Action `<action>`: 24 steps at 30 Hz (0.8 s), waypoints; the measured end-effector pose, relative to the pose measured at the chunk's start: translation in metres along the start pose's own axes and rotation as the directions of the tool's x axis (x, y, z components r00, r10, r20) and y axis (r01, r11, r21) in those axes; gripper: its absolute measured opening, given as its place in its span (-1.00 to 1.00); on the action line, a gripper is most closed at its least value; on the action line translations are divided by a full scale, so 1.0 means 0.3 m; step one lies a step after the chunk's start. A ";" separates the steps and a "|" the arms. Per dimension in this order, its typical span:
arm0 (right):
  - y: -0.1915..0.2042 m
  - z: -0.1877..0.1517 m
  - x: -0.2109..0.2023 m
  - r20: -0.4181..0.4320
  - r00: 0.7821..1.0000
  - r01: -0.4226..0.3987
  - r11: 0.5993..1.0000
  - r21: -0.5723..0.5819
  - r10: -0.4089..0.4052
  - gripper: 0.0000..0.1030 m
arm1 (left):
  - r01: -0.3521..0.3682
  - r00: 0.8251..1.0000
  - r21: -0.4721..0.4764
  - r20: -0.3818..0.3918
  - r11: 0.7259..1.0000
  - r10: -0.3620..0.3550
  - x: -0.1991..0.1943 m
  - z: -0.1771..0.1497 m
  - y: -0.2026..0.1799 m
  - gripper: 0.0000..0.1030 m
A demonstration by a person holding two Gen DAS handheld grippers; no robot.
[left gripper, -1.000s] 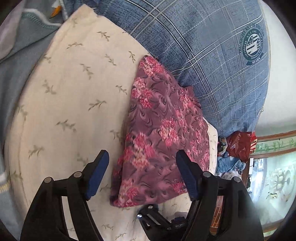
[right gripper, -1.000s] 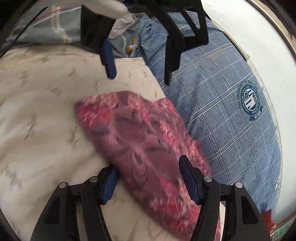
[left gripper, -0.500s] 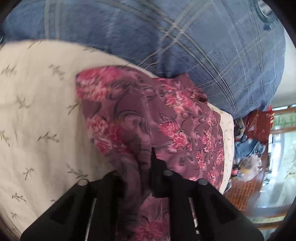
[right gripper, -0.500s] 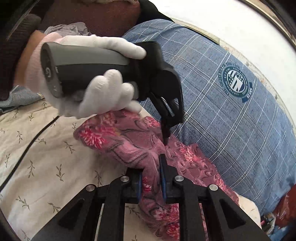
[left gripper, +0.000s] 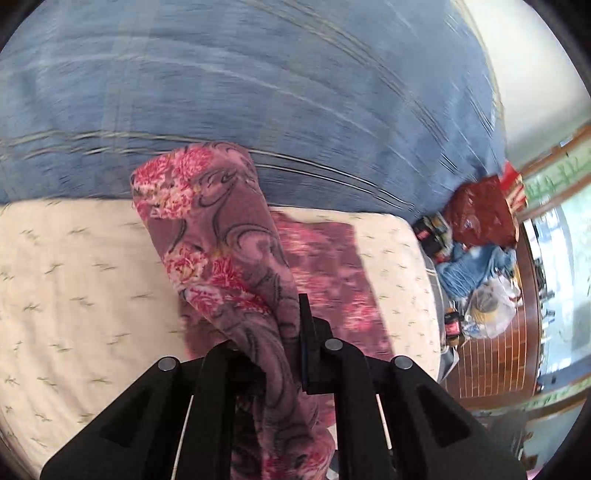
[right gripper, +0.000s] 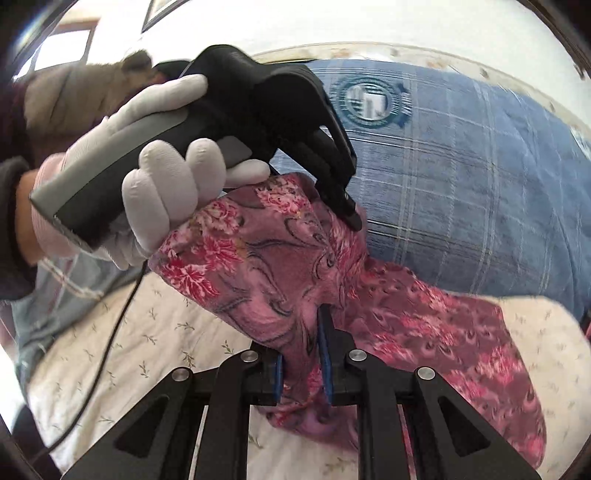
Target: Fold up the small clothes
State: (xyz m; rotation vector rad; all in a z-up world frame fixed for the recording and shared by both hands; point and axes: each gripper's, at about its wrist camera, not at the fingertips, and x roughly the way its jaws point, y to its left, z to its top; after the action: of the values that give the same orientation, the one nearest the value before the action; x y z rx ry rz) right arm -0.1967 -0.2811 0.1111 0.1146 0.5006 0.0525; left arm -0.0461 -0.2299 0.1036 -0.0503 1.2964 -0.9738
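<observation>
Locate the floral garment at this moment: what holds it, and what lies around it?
The floral garment hangs mid-frame in both wrist views, pinched by the left gripper and the right gripper, its far end trailing on the cream sheet before the blue plaid pillow.

A cream bedsheet (left gripper: 74, 280) printed with small green sprigs covers the bed, and a big blue checked pillow (left gripper: 258, 92) lies along its far side, a round emblem (right gripper: 369, 99) on its cover. Beyond it the wall (right gripper: 295, 26) is plain white and daylit. Off the bed's right edge, a red-brown tiled floor (left gripper: 495, 362) holds a heap of what look like bags and blue cloth (left gripper: 476, 266), blurred. A framed picture (right gripper: 162, 13) hangs far left.
</observation>
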 end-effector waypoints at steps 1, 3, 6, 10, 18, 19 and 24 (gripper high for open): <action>-0.040 -0.004 -0.023 0.004 1.000 -0.006 0.999 0.041 0.005 -0.71 | -0.003 1.000 0.017 -0.004 1.000 0.003 0.023 0.002 -0.049 -0.84; -0.108 -0.016 -0.064 0.014 1.000 -0.012 0.994 0.104 0.011 -0.72 | -0.015 1.000 0.040 -0.012 0.999 0.015 0.063 0.003 -0.122 -0.84; -0.205 -0.031 -0.121 0.034 0.999 -0.018 0.984 0.177 0.012 -0.81 | -0.036 0.999 0.068 -0.031 0.997 0.038 0.140 -0.001 -0.235 -0.84; -0.326 -0.070 -0.170 0.051 0.999 -0.010 0.963 0.269 -0.004 -0.86 | -0.067 0.994 0.098 -0.078 0.993 0.075 0.280 -0.014 -0.371 -0.84; -0.644 -0.241 -0.179 0.046 0.997 -0.073 0.735 0.674 0.056 -0.85 | -0.159 0.960 0.174 -0.202 0.972 0.193 0.555 -0.045 -0.547 -0.68; -0.679 -0.265 -0.169 0.042 0.996 -0.086 0.690 0.719 0.080 -0.83 | -0.166 0.955 0.187 -0.215 0.968 0.205 0.574 -0.049 -0.571 -0.66; -0.755 -0.328 -0.162 0.020 0.992 -0.089 0.578 0.811 0.125 -0.61 | -0.112 0.975 0.230 -0.162 0.967 0.152 0.482 -0.039 -0.626 -0.59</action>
State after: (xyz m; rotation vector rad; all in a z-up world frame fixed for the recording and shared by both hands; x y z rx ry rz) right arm -0.2816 -0.5001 0.0209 1.0729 0.5251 -0.0643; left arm -0.1707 -0.4313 0.0876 0.2981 1.3289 -1.0179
